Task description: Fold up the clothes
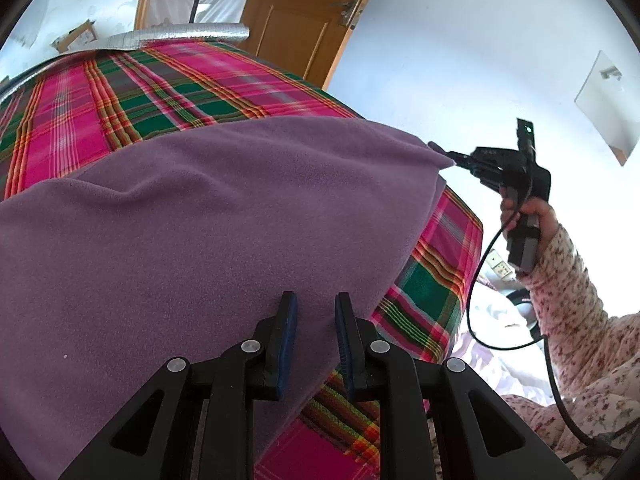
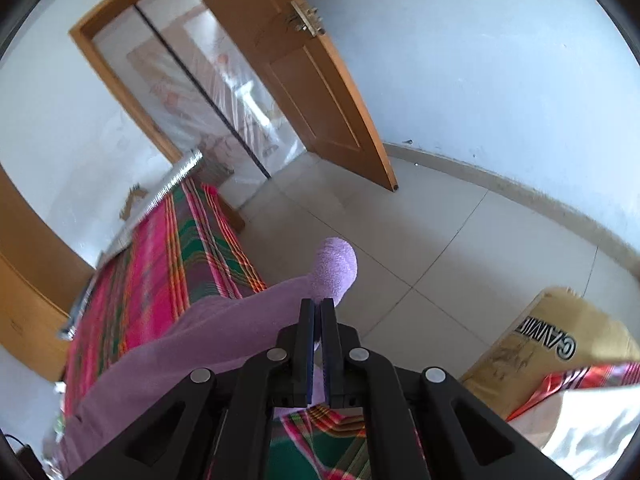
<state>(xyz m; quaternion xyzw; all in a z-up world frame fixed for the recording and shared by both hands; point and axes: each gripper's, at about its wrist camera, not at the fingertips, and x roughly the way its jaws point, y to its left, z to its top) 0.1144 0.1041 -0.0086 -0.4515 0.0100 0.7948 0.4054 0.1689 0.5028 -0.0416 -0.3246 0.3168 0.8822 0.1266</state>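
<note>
Right hand-held gripper (image 2: 317, 312): clamped on the cloth (image 1: 200, 220) corner, lifted off the surface (image 1: 120, 92).
Left hand-held gripper (image 1: 316, 312): jaws apart astride the near edge, apparently unclamped.
Advice: keep tension; lay the corner squarely across.

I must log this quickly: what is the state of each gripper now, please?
Left gripper: open, resting over the purple garment, gripping nothing.
Right gripper: closed on a corner of the purple garment.

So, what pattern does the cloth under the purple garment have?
A plaid of pink, green and orange stripes on the cloth, clearest in the left wrist view.
</note>
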